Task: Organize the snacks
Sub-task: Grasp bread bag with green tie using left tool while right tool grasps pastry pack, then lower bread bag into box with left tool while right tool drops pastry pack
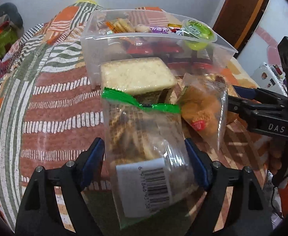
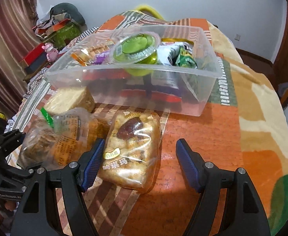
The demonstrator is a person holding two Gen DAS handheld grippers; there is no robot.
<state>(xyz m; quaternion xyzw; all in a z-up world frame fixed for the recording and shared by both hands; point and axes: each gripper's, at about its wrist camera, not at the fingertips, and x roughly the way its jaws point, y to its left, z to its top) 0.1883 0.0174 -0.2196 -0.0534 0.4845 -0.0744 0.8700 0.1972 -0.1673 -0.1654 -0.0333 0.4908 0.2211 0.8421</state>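
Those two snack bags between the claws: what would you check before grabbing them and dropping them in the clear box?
1. Green-banded bag sits between the left gripper pads: ok.
2. Left pads pressing it: cannot tell.
3. Golden pastry bag centred in the right gripper: not ok, it lies against one pad.
4. Right jaws open: ok.
5. Clear box has spare room: cannot tell.

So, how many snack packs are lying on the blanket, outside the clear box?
3. The green-strip bag lies between the left jaws, the pastry pack between the right jaws, and the pale cake block beside the clear box. More may be hidden.
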